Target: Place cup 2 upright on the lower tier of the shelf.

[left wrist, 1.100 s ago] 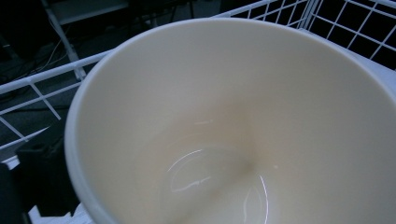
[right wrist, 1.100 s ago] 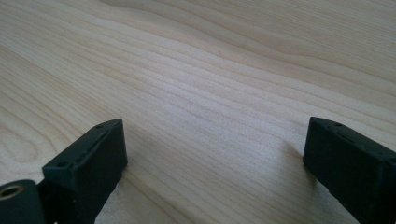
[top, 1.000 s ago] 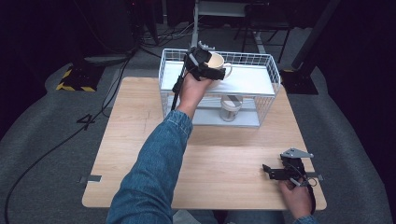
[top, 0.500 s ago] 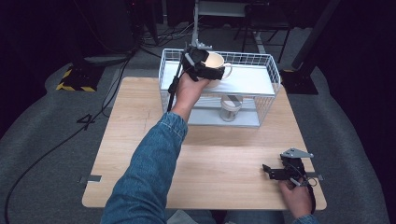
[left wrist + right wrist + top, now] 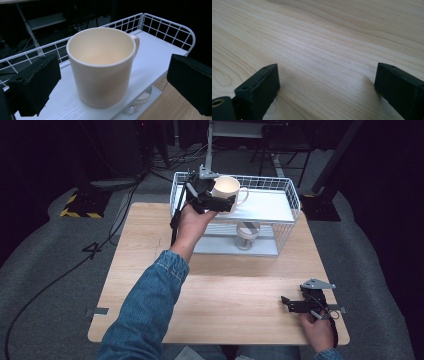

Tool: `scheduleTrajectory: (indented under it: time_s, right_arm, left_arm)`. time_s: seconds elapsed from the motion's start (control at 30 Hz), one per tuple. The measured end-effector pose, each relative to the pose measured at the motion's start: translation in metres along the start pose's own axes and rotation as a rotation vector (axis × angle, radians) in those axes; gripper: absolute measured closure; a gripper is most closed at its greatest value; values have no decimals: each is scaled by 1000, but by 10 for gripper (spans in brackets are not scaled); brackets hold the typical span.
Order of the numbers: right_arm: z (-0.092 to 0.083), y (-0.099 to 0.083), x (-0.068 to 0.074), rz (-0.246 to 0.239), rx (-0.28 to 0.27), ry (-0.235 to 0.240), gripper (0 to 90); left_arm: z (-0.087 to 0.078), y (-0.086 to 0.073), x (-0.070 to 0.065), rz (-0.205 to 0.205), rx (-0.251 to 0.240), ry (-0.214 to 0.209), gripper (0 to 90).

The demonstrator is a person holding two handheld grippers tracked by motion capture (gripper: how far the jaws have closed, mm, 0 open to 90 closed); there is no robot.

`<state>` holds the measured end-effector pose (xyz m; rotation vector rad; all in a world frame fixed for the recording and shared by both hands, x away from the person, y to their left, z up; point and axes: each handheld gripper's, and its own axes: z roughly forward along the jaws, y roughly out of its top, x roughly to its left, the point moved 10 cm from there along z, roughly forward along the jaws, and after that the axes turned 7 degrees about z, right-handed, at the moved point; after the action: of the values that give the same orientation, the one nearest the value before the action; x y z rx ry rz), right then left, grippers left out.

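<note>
Cream ceramic mug (image 5: 102,67), smooth glazed cylinder with a loop handle, stands upright on the white wood-grain top shelf (image 5: 160,53) of a white wire-mesh rack (image 5: 287,195), near the shelf's front edge. Handle points away from the left gripper's camera. No lettering or logo legible on the mug.

Left gripper (image 5: 212,200): jaws spread, one black foam-like pad (image 5: 37,87) on each side of the mug, neither touching it; clear gaps show in the left gripper view.

Lower shelf holds a small round pale container (image 5: 246,236), details too small to tell.

Rack sits at the far edge of a light wooden table (image 5: 150,250), fine straight grain.

Right gripper (image 5: 292,304): jaws spread, nothing between them, low over bare tabletop at the near right corner.
</note>
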<state>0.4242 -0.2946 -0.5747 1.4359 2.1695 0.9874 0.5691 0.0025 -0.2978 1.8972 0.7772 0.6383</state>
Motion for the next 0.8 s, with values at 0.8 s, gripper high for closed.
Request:
scheduleTrajectory:
  time_s: [0.8]
  right_arm:
    - [8, 7, -2, -36, 8, 37, 46]
  left_arm:
    - [-75, -31, -42, 48, -43, -39, 1]
